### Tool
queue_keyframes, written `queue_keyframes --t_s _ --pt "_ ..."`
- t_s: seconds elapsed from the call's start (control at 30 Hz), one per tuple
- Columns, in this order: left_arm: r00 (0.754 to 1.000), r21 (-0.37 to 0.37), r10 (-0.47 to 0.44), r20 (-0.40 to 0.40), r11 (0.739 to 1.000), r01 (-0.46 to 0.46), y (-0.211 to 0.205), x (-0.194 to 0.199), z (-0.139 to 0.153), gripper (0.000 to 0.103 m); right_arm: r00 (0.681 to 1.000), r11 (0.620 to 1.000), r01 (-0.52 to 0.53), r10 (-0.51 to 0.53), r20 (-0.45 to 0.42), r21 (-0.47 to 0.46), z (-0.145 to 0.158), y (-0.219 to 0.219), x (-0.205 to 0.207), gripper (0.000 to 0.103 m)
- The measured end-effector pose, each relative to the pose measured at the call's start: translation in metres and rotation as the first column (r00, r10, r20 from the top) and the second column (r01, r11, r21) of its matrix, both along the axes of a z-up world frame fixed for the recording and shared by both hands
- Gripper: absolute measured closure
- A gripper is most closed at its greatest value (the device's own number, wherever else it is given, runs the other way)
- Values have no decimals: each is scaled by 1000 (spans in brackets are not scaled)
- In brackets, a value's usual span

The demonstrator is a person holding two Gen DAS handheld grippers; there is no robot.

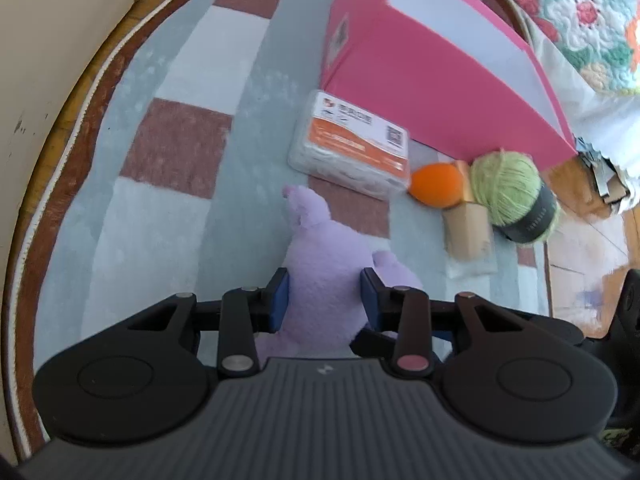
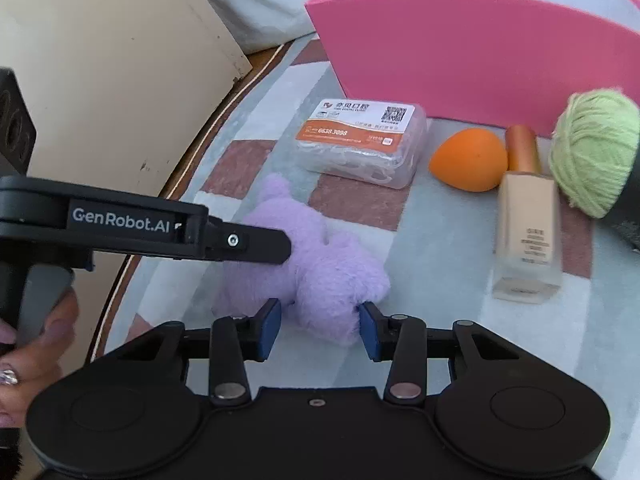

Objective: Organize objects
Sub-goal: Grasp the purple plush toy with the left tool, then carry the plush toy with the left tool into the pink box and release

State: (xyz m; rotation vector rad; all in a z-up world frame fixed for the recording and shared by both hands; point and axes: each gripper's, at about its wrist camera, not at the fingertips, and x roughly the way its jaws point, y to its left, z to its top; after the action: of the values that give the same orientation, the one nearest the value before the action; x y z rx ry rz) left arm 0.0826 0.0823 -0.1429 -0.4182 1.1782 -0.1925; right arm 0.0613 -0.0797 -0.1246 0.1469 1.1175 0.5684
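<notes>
A purple plush toy [image 1: 320, 248] [image 2: 320, 264] lies on a striped rug [image 1: 160, 208]. My left gripper [image 1: 324, 298] is shut on it, blue pads pressing both sides of its body. In the right wrist view my right gripper [image 2: 320, 328] is shut on the toy's near end, and a finger of the left gripper [image 2: 256, 242] reaches over the toy from the left. Beyond the toy lie a clear floss-pick box [image 1: 352, 148] [image 2: 360, 140], an orange sponge [image 1: 436, 184] [image 2: 468, 160], a foundation bottle [image 1: 468, 228] [image 2: 528, 224] and a green yarn ball [image 1: 508, 188] [image 2: 592, 152].
An open pink box [image 1: 420, 80] [image 2: 480, 60] stands behind the small items. Cream furniture [image 1: 40, 80] [image 2: 100, 80] borders the rug on the left. A quilted bed cover [image 1: 580, 12] is at the far right. A person's hand [image 2: 36, 344] holds the left gripper's handle.
</notes>
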Motion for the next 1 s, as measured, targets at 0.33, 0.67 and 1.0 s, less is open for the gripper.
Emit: queue_keyframes --t_s 0.33,0.67,1.0 --pt "992 24 -79 99 997 77 -24 -27 74 66 982 998 -27 38 187 -58 64 -16 -35 54" --pt "953 29 -175 249 984 173 -57 -14 161 66 928 998 36 -17 372 -44 144 -59 -33 54" --pt "927 92 -248 281 968 232 -98 66 209 66 874 991 126 -88 479 -49 177 -88 24 54"
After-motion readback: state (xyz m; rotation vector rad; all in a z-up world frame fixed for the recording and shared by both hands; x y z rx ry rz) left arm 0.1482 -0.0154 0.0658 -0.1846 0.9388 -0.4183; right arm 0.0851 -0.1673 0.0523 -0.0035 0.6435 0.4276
